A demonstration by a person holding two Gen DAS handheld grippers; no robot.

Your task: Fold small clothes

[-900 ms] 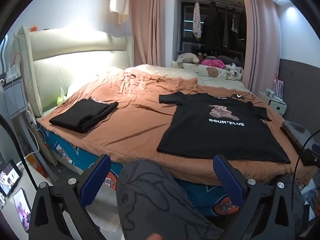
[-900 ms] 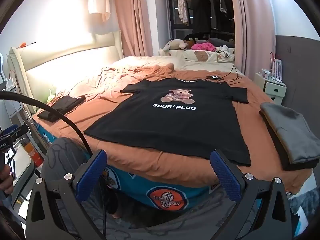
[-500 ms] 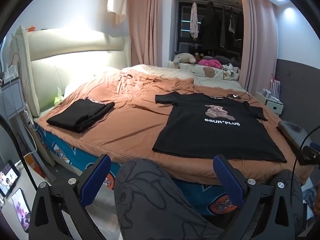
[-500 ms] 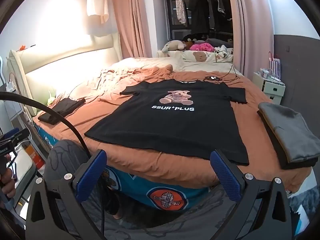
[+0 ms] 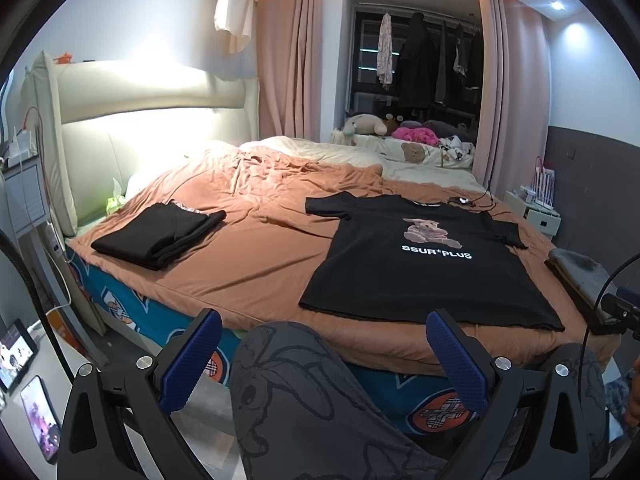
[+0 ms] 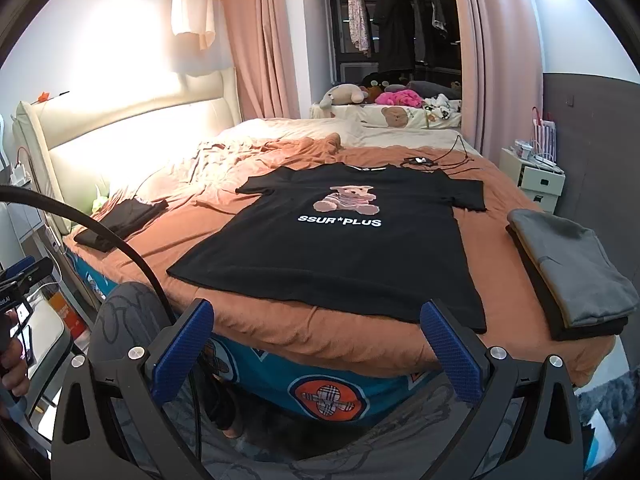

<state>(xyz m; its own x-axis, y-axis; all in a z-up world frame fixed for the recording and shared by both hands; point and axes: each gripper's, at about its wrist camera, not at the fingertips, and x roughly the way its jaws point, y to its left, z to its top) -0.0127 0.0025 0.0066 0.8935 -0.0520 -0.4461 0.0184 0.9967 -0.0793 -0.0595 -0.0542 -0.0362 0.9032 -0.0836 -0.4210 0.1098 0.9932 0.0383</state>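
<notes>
A black T-shirt with a bear print and white lettering lies flat and face up on the orange bedsheet, its hem toward me. My left gripper hovers open above a person's grey patterned trouser leg, short of the bed's near edge. Equally wide stands my right gripper, open and in front of the shirt's hem, touching nothing. Both sets of blue pads are bare.
A folded black garment lies at the bed's left. A stack of folded grey and black clothes sits at the right edge. Cables and a small device rest beyond the collar. A white nightstand stands right.
Both views have slid back and tilted slightly, so the bed and shirt sit a little lower and farther. The shirt and folded piles have not moved; both grippers stay wide.
</notes>
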